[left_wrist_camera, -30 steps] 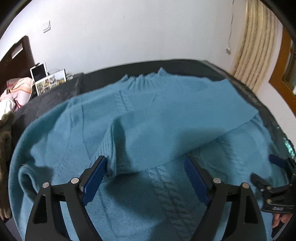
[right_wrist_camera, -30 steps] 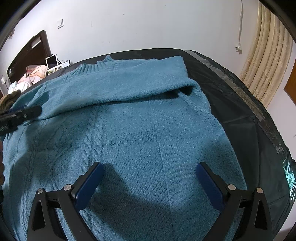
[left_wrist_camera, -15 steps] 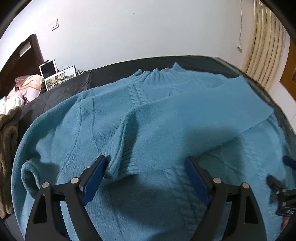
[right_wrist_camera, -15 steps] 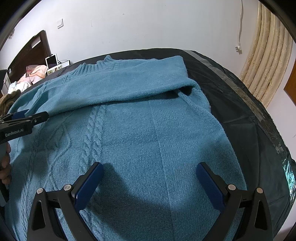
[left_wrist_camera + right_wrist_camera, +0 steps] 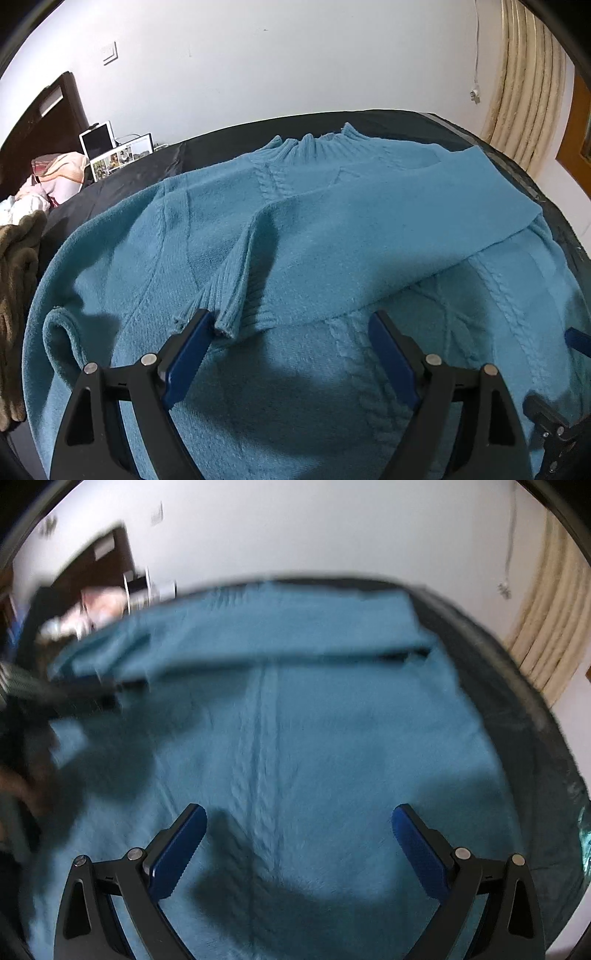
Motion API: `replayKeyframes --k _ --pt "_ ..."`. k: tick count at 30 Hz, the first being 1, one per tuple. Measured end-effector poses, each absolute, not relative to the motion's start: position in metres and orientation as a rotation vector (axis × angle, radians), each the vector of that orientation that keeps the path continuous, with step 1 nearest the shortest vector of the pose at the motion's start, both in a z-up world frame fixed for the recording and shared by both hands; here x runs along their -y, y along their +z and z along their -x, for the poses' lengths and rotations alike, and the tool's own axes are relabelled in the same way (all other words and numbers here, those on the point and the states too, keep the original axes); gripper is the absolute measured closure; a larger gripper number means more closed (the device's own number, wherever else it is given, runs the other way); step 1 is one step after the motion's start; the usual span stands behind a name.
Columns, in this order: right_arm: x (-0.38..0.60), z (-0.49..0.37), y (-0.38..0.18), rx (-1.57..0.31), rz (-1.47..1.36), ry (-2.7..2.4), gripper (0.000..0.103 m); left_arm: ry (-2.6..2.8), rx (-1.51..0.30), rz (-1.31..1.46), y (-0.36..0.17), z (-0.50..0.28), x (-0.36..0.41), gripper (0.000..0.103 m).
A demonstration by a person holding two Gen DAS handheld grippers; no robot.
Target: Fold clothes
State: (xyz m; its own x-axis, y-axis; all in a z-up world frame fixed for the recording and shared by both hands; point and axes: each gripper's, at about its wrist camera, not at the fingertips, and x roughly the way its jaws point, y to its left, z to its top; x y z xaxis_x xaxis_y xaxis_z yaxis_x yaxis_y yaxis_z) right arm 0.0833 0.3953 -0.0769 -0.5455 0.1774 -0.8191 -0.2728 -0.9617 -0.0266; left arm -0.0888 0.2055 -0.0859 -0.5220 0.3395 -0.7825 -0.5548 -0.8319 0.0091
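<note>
The left tongs [image 5: 291, 354] are held wide apart above the sweater [image 5: 332, 258], nothing gripped between the blue pads, though the ribbed sleeve cuff [image 5: 240, 314] lies just beside the left pad, possibly touching it. Over the last second these tongs have kept their opening and barely shifted, while the view has widened enough to take in more of the ribbed collar [image 5: 314, 142] at the far edge of the surface. The right tongs [image 5: 299, 834] are likewise spread wide and empty over the cable-knit front; their picture is now blurred where it was sharp half a second ago, so a sideways sweep has evidently begun. The sweater is spread flat over the dark cover [image 5: 122, 184] of what may be a bed or a tabletop, filling most of it, with one sleeve [image 5: 388, 236] already folded across the chest from the right edge toward the left. The sleeve fold is judged laid and released; the other sleeve, bunched near the left edge [image 5: 59, 332], is not yet folded in.
</note>
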Motion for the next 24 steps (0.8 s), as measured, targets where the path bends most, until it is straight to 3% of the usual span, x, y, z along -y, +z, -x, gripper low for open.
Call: replayKeyframes --k 14,24 --pt "-0.396 -0.084 -0.077 -0.153 1.329 2.55 0.0 2.16 -0.228 1.1 -0.055 0.011 -0.171 0.015" --pt "-0.396 -0.085 -0.076 -0.153 1.328 2.551 0.0 2.312 -0.049 1.076 -0.053 -0.032 -0.039 0.015"
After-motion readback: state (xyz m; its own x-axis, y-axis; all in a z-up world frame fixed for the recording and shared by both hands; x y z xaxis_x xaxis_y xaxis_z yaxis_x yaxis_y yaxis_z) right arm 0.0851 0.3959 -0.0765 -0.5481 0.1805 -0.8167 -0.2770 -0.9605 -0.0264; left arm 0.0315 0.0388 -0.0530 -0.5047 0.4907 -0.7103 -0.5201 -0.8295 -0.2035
